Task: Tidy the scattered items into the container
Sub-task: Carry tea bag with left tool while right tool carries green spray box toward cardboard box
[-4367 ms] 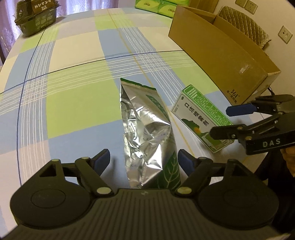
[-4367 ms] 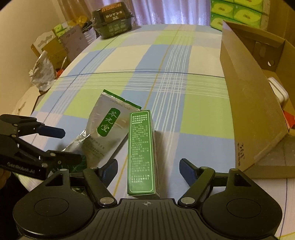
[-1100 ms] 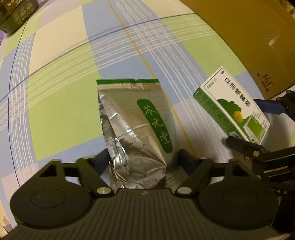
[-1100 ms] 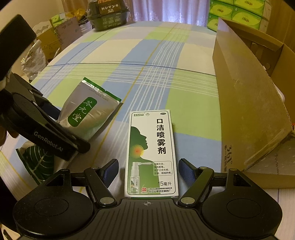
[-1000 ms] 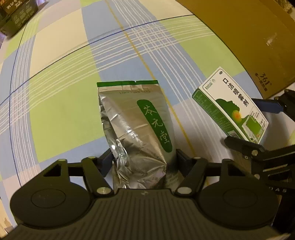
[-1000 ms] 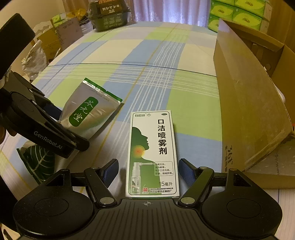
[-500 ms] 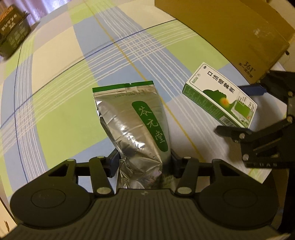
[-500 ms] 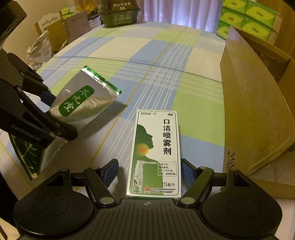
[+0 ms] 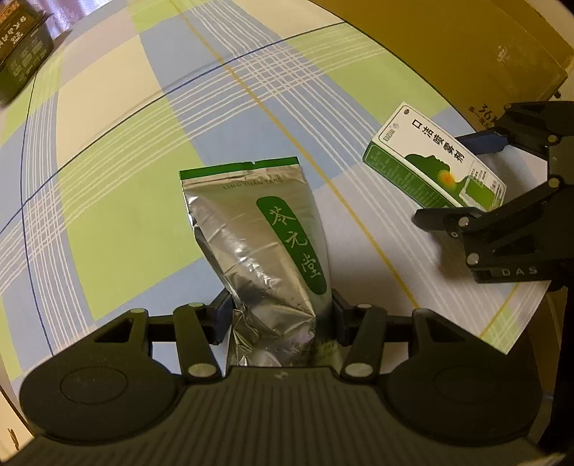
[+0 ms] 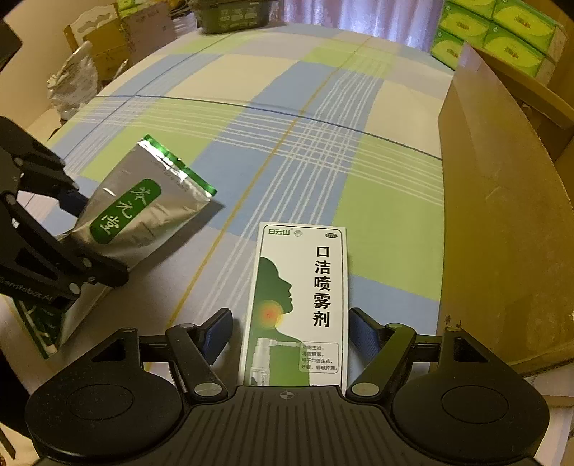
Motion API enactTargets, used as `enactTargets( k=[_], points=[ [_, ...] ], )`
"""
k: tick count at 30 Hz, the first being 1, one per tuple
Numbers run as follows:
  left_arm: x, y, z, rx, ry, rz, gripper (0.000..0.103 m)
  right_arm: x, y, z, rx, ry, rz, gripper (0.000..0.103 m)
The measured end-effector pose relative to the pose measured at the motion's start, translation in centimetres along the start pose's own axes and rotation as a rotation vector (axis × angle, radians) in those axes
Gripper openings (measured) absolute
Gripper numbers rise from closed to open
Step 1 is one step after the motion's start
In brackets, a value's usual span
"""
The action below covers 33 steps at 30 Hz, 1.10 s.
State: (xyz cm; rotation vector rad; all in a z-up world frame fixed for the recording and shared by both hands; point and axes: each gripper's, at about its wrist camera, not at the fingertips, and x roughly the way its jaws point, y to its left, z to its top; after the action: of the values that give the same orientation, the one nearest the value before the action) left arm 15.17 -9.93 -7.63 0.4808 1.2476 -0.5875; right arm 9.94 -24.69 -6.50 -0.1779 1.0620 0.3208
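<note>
A silver tea pouch (image 9: 258, 236) with a green label is pinched at its lower end by my left gripper (image 9: 280, 317), which is shut on it. In the right wrist view the pouch (image 10: 143, 208) tilts up off the checked cloth, held by the left gripper (image 10: 97, 240). A white and green spray box (image 10: 301, 297) lies face up between the fingers of my right gripper (image 10: 290, 333), which is open, with a gap at the left pad. The box (image 9: 430, 168) and the right gripper (image 9: 439, 177) also show in the left wrist view. The cardboard container (image 10: 502, 215) stands to the right.
The container's brown wall (image 9: 448, 46) fills the far right. A dark green carton (image 9: 21, 46) sits at the table's far left corner. Green tissue packs (image 10: 502, 32) are stacked behind the container. Bags and cartons (image 10: 79, 79) crowd the floor past the left edge.
My left gripper's fingers closed onto the pouch and raised it off the cloth. The right gripper stayed open around the spray box and shifted only slightly.
</note>
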Motion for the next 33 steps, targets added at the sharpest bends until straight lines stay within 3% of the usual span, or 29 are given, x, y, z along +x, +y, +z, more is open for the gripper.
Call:
enactTargets(
  k=[1, 20, 33],
  points=[
    [0.0, 0.1, -0.1, -0.007, 0.000, -0.003, 0.049, 0.0, 0.0, -0.1, 0.005, -0.001, -0.003, 0.058],
    [-2.1, 0.2, -1.1, -0.062, -0.028, -0.021, 0.049, -4.1, 1.5, -1.3, 0.051, -0.075, 0.004, 0.058],
    [-5.4, -1.8, -1.6, -0.080, -0.065, -0.030, 0.049, -7.9, 1.5, -2.3, 0.089, -0.139, -0.003, 0.058]
  ],
)
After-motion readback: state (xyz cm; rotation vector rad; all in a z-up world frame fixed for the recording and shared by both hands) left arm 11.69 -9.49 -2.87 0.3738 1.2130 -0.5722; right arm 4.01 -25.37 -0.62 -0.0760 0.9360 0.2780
